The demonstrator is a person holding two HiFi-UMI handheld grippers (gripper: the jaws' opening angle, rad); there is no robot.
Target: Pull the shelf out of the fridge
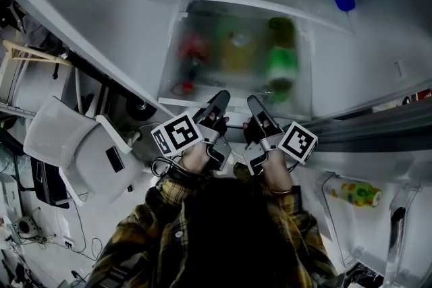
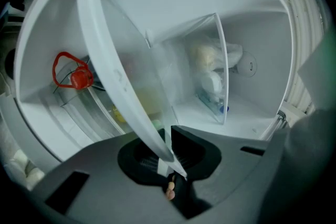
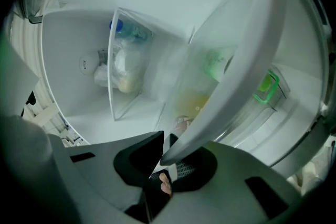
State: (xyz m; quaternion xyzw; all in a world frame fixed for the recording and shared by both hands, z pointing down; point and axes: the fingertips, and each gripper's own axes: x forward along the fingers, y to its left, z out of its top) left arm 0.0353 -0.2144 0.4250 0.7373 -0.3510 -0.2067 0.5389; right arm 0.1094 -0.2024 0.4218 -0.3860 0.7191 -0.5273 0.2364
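Left tongs (image 2: 165,150): mine, pinching the white front rim of the shelf (image 1: 177,100), just left of its middle.
Shelf: a glass sheet seated low in the fridge (image 1: 101,10), with blurred bottles (image 1: 280,64) showing beneath it. Its rim runs left to right across me, and the sheet reaches away from the tongs into the fridge.
Right tongs (image 3: 167,159): pinching the same rim, close beside the left.
Pull: I judge it should come straight back toward me, both hands evenly.

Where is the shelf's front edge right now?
In the head view the shelf's front edge runs across the centre, below the upper shelf, clamped by the left gripper and right gripper side by side.
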